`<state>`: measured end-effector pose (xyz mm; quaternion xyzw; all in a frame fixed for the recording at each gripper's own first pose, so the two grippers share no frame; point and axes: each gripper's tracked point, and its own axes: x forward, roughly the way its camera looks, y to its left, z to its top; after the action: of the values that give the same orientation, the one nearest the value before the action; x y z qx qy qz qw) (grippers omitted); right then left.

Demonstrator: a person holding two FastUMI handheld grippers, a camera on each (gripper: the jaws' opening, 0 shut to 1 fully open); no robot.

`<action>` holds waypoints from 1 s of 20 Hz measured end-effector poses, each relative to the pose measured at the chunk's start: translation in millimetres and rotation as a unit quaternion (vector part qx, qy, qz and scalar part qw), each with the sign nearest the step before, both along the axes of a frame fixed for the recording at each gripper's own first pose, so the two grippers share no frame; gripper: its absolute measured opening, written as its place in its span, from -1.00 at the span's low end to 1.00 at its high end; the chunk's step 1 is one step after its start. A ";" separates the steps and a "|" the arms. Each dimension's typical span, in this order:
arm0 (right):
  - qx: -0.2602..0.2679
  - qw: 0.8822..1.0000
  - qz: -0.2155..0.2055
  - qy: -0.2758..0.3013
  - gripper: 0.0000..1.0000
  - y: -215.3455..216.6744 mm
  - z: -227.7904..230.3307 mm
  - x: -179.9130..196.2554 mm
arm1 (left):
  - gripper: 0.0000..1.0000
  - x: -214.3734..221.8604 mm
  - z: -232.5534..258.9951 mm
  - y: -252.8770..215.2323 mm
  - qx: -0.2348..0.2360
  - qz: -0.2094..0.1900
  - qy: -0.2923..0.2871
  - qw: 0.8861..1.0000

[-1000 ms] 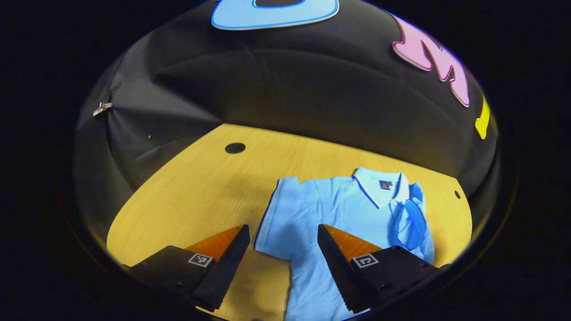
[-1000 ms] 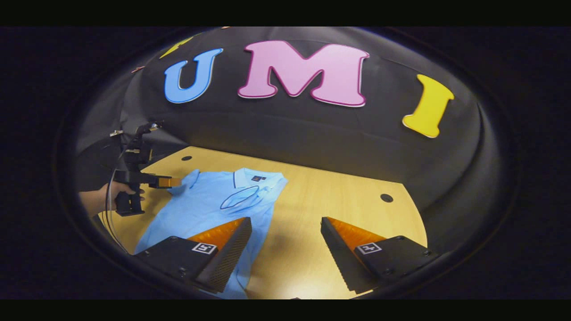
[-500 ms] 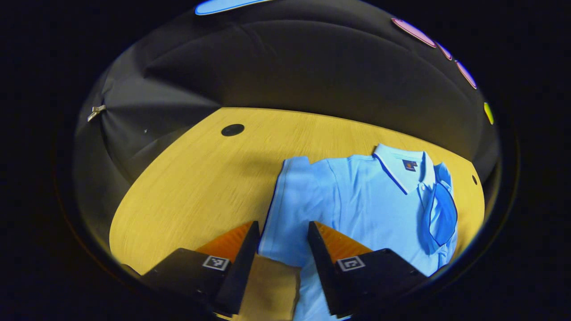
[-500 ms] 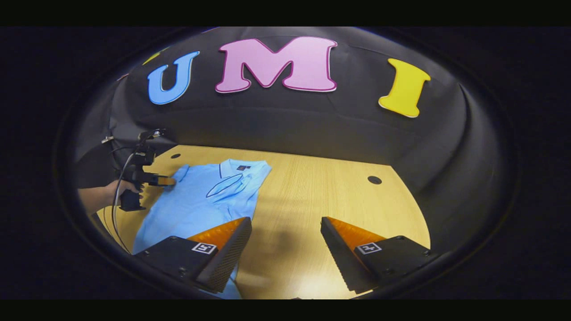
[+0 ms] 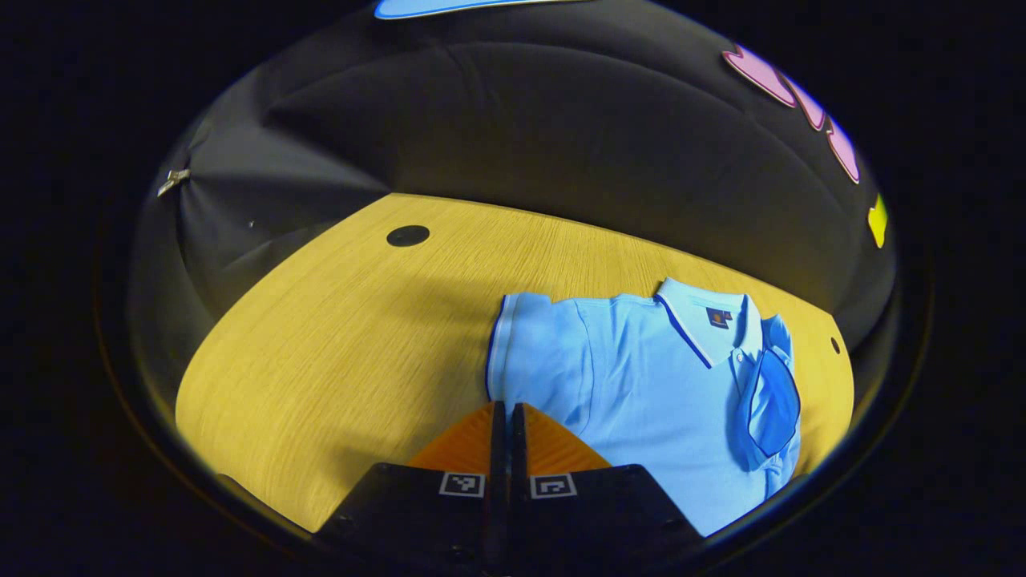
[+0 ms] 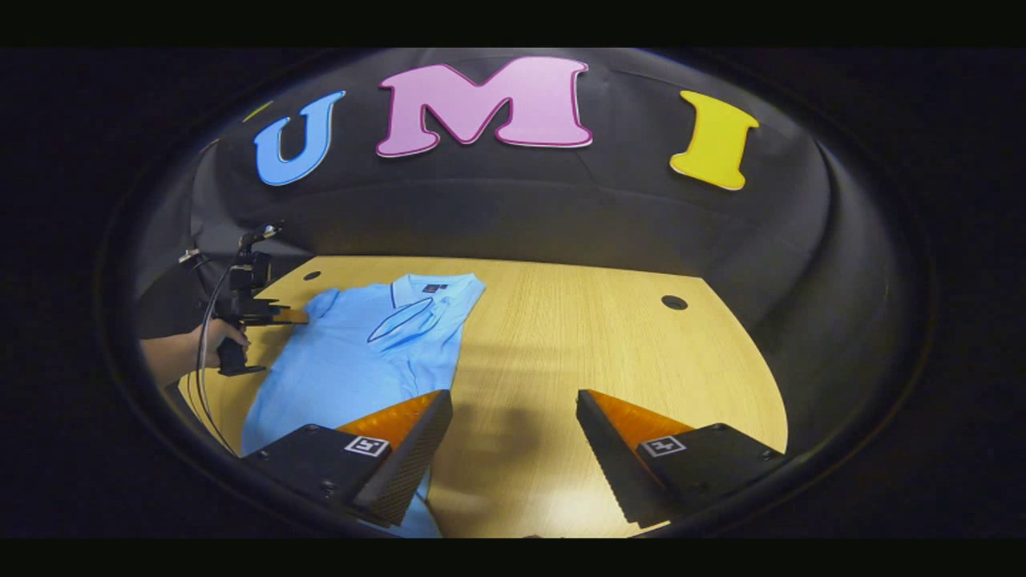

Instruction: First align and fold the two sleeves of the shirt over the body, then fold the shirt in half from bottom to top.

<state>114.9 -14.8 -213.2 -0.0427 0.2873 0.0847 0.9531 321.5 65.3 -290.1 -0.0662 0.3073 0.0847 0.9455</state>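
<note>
A light blue polo shirt (image 5: 657,377) lies flat on the wooden table (image 5: 321,344), collar toward the far wall. One sleeve (image 5: 771,401) is folded over the chest. The other sleeve (image 5: 533,353) still spreads outward. My left gripper (image 5: 506,409) is shut at that sleeve's lower hem corner, with the cloth edge at its tips. In the right gripper view the shirt (image 6: 353,361) is at the left, and the left gripper (image 6: 292,316) touches its sleeve, held by a hand (image 6: 210,340). My right gripper (image 6: 513,417) stands open over bare wood beside the shirt's body.
The table (image 6: 609,336) has round cable holes (image 5: 407,236) (image 6: 674,302) near its far corners. Black cloth walls close in behind and at the sides. A cable (image 6: 204,353) hangs from the left gripper by the table's left edge.
My left gripper's fingers closed from wide open to shut at the sleeve's hem corner. The right gripper drifted slightly, staying open beside the shirt.
</note>
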 end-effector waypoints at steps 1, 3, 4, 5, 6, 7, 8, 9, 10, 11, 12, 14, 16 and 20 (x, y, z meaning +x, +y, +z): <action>-0.002 1.000 -0.001 0.000 0.95 -1.9 0.5 -1.0 | -0.87 0.7 4.4 -3.6 0.008 -0.001 -0.004 1.000; -0.004 1.000 -0.004 -0.002 0.95 -5.7 0.5 -1.7 | -0.88 2.3 19.6 -12.2 0.028 -0.009 -0.021 0.999; -0.005 1.000 -0.006 -0.002 0.95 -7.5 0.6 -2.8 | -0.87 3.7 29.5 -21.6 0.036 -0.023 -0.029 0.999; -0.005 1.000 -0.007 -0.001 0.95 -9.0 -0.3 -3.6 | -0.88 2.3 40.6 -32.4 0.049 -0.038 -0.039 0.997; -0.004 1.000 -0.010 0.000 0.95 -9.9 -1.3 -4.5 | -0.88 2.1 52.1 -44.3 0.061 -0.056 -0.047 0.995; -0.002 1.000 -0.012 0.001 0.95 -10.0 -1.7 -4.8 | -0.88 0.8 62.1 -60.8 0.071 -0.076 -0.055 0.993; 0.000 1.000 -0.014 0.003 0.95 -10.0 -2.1 -6.3 | -0.88 -1.2 72.3 -77.6 0.082 -0.096 -0.063 0.990; 0.001 1.000 -0.015 0.004 0.95 -8.6 -2.6 -7.8 | -0.88 -3.5 80.8 -95.6 0.089 -0.117 -0.071 0.987; 0.001 1.000 -0.014 0.005 0.95 -8.0 -3.3 -9.4 | -0.88 -6.2 87.8 -114.8 0.092 -0.137 -0.078 0.983; -0.001 1.000 -0.013 0.006 0.95 -6.8 -3.9 -11.0 | -0.88 -9.5 89.5 -134.6 0.086 -0.154 -0.078 0.981; -0.003 1.000 -0.011 0.007 0.95 -5.6 -5.5 -13.4 | -0.98 -14.1 91.7 -153.7 0.077 -0.170 -0.079 0.979; -0.003 1.000 -0.007 0.012 0.95 -2.3 -8.3 -18.3 | -0.87 -22.3 89.9 -188.2 0.053 -0.199 -0.078 0.975; -0.002 1.000 -0.004 0.018 0.95 1.0 -12.5 -26.8 | -0.75 -41.0 89.2 -222.8 0.013 -0.241 -0.076 0.968; 0.008 0.999 0.003 0.041 0.94 11.4 -24.0 -48.5 | 0.55 -83.7 89.6 -227.4 0.008 -0.272 -0.083 0.959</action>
<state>66.4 -3.4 -237.2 -0.0328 0.3253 0.0917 0.9406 237.8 -162.0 -200.4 0.0207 0.2334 -0.1792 0.9555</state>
